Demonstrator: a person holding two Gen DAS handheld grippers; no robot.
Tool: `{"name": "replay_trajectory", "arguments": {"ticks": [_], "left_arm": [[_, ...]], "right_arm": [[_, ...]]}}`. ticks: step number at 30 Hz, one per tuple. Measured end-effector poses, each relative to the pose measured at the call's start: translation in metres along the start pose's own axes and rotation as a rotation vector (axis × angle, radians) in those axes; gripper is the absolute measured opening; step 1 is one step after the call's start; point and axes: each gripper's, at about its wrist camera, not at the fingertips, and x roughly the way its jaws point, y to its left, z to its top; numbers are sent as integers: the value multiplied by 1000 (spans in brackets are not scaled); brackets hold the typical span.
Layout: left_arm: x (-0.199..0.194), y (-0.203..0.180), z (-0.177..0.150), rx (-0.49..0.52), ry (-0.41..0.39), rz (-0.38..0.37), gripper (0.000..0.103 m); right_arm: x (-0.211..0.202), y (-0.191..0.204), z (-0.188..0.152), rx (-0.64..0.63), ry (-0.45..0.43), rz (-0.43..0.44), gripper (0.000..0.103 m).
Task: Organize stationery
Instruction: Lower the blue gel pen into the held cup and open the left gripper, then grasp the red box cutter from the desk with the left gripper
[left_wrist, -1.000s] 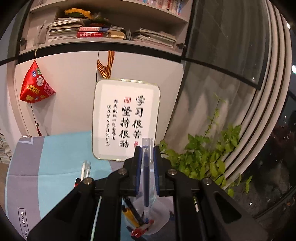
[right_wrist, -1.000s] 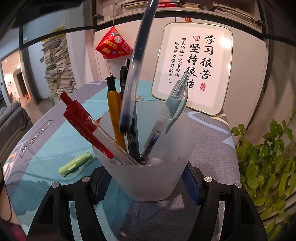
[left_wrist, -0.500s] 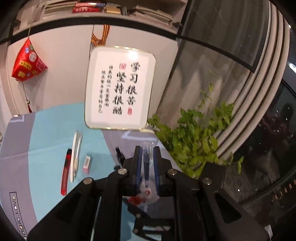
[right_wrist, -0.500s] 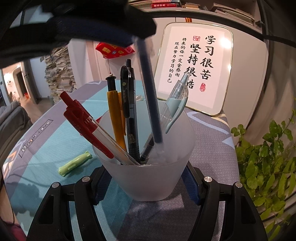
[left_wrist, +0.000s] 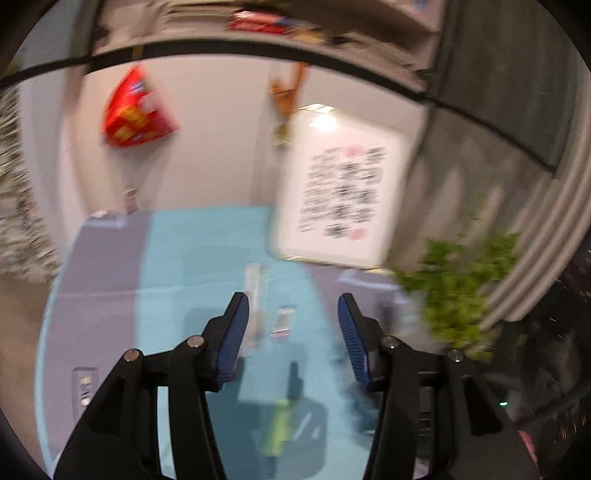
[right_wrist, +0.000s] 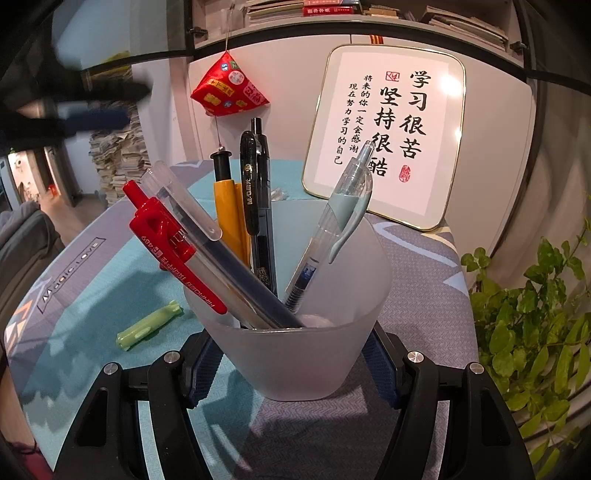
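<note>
The right gripper (right_wrist: 291, 363) is clamped on a frosted translucent cup (right_wrist: 295, 332), its blue pads pressed against the cup's lower walls on both sides; the cup stands on the patterned tablecloth (right_wrist: 417, 295). Inside the cup stand a red pen (right_wrist: 173, 243), a clear-capped pen with a dark blue core (right_wrist: 207, 240) leaning left beside the red one, a yellow pen (right_wrist: 229, 214), a black pen (right_wrist: 251, 192) with a second dark pen just behind it, and a pale blue-clipped clear pen (right_wrist: 343, 214) leaning right. A green pen-like item (right_wrist: 147, 325) lies flat on the cloth to the left of the cup, apart from it. The left gripper (left_wrist: 293, 328) shows blue-padded jaws that have just been opening, now standing well apart with nothing between them; that view is heavily blurred. Below and ahead of it on the teal part of the cloth lie a whitish pen (left_wrist: 253, 291), a small pale object (left_wrist: 282, 321) just beside it that cannot be identified, and the green item with a dark tip nearer the camera. A blurred dark shape at the upper left of the right wrist view appears to be the left gripper, above and clear of the cup. A framed calligraphy board (right_wrist: 384, 136) leans against the white cabinet behind the table, a red hanging ornament (right_wrist: 229, 88) to its left, a leafy plant (right_wrist: 535, 321) at the right.
</note>
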Motion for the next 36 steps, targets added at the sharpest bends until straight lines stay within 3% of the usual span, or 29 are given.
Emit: {"name": "replay_trajectory", "arguments": {"ticks": [5, 9, 13, 16, 18, 24, 31, 36], "left_arm": [[49, 24, -29, 33, 136, 122, 45], [83, 30, -50, 77, 225, 150, 43], [102, 37, -58, 95, 252, 180, 43], [104, 41, -59, 84, 257, 146, 15], [103, 43, -59, 83, 272, 149, 11], [77, 52, -78, 54, 330, 98, 11], [25, 49, -121, 106, 386, 75, 12], [20, 39, -101, 119, 300, 84, 34]], "right_arm": [[0, 0, -1, -2, -3, -3, 70], [0, 0, -1, -3, -3, -4, 70], [0, 0, -1, 5, -2, 0, 70], [-1, -3, -1, 14, -1, 7, 70], [0, -3, -1, 14, 2, 8, 70], [1, -3, -1, 11, 5, 4, 70], [1, -3, -1, 10, 5, 3, 70], [1, -2, -1, 10, 5, 3, 70]]}}
